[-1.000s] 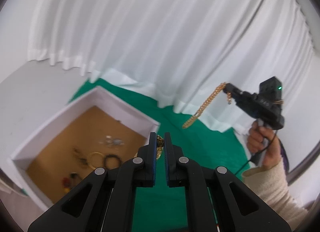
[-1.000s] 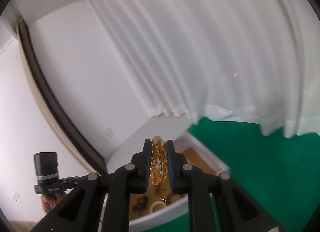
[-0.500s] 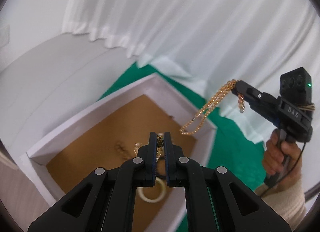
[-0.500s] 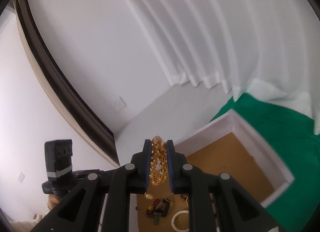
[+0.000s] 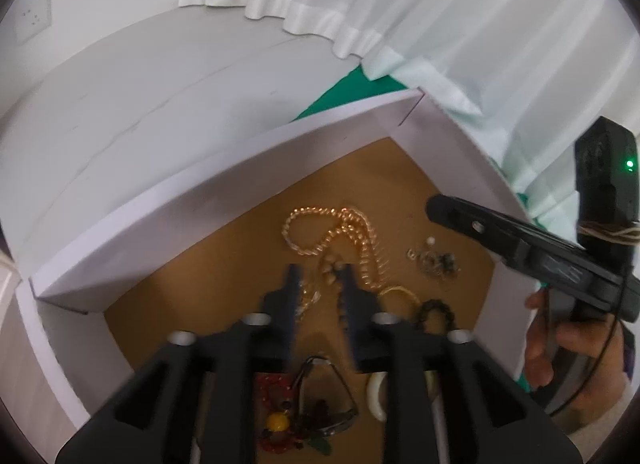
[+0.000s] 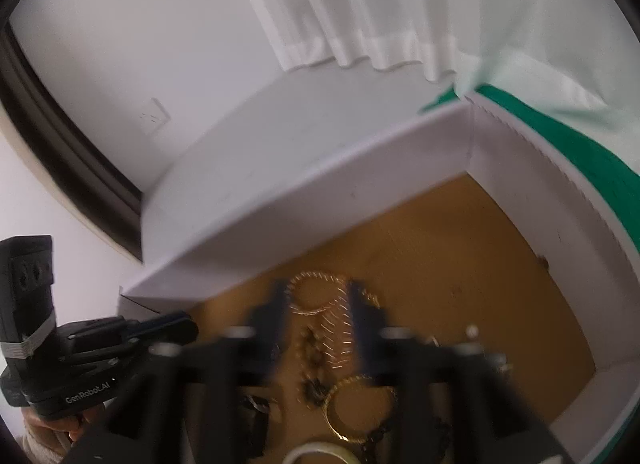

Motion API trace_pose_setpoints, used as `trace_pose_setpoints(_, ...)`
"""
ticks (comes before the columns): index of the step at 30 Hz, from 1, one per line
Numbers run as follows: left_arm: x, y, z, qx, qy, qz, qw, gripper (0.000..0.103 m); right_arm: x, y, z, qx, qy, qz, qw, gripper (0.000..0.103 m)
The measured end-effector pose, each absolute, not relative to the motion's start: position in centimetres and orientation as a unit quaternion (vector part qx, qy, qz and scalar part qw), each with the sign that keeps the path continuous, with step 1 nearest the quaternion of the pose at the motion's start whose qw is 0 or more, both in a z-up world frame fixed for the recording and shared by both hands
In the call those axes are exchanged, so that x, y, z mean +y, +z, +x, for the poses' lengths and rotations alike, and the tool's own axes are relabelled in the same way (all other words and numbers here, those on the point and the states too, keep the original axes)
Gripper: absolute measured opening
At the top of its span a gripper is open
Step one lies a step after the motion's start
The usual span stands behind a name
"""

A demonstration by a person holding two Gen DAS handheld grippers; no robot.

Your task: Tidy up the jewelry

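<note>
Both grippers point down into an open white box [image 5: 224,199] with a brown floor, which sits on a green cloth [image 6: 576,151] below a white curtain [image 5: 440,3]. The left gripper [image 5: 318,278] has just been opening: its jaws stand apart with no pad pressing on anything, and a small beaded piece [image 5: 330,266] lies on the floor in the gap between them. The right gripper [image 6: 318,304], blurred in its own view, has also just been opening: its jaws stand wide and grip nothing. A gold chain [image 5: 352,240] lies looped on the box floor just beyond the left gripper's fingertips; in the right wrist view the same chain [image 6: 316,296] shows between the right gripper's jaws, lying on the floor. Near it on the floor lie a gold bangle [image 6: 356,408], a white ring [image 5: 376,392], a dark beaded bracelet [image 5: 436,310], a small cluster with a pearl [image 5: 434,260], and a red and yellow beaded piece [image 5: 280,420]. In the left wrist view a hand [image 5: 560,348] holds the right gripper's handle at the right side of the box.
</note>
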State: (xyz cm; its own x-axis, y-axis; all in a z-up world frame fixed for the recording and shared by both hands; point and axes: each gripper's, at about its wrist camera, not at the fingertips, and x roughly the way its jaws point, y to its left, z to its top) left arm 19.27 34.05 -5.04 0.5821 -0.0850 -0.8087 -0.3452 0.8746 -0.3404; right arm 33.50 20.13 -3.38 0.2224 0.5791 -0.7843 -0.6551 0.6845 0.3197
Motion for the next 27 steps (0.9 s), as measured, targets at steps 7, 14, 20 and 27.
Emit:
trace_pose_setpoints(7, 30.4, -1.1, 15.1, 0.382, 0.182, -0.149, 0.894, 0.096, 17.1, -1.3, 31.2, 0.448, 0.354, -0.095, 0.815, 0.092)
trace_pose_setpoints(14, 25.9, 2.3, 10.6, 0.296, 0.292, -0.063, 0.907, 0.103, 14.9, 1.1, 27.3, 0.399, 0.329, -0.14, 0.844, 0.092)
trace_pose_setpoints(20, 25.2, 1.0, 9.3, 0.343, 0.274, -0.109, 0.892, 0.103, 13.2, 2.0, 24.4, 0.389, 0.304, -0.142, 0.858, 0.092)
trace_pose_setpoints(27, 25.0, -1.2, 10.0, 0.39, 0.276, -0.099, 0.873, 0.103, 12.9, 1.8, 22.1, 0.382, 0.285, -0.165, 0.864, 0.092)
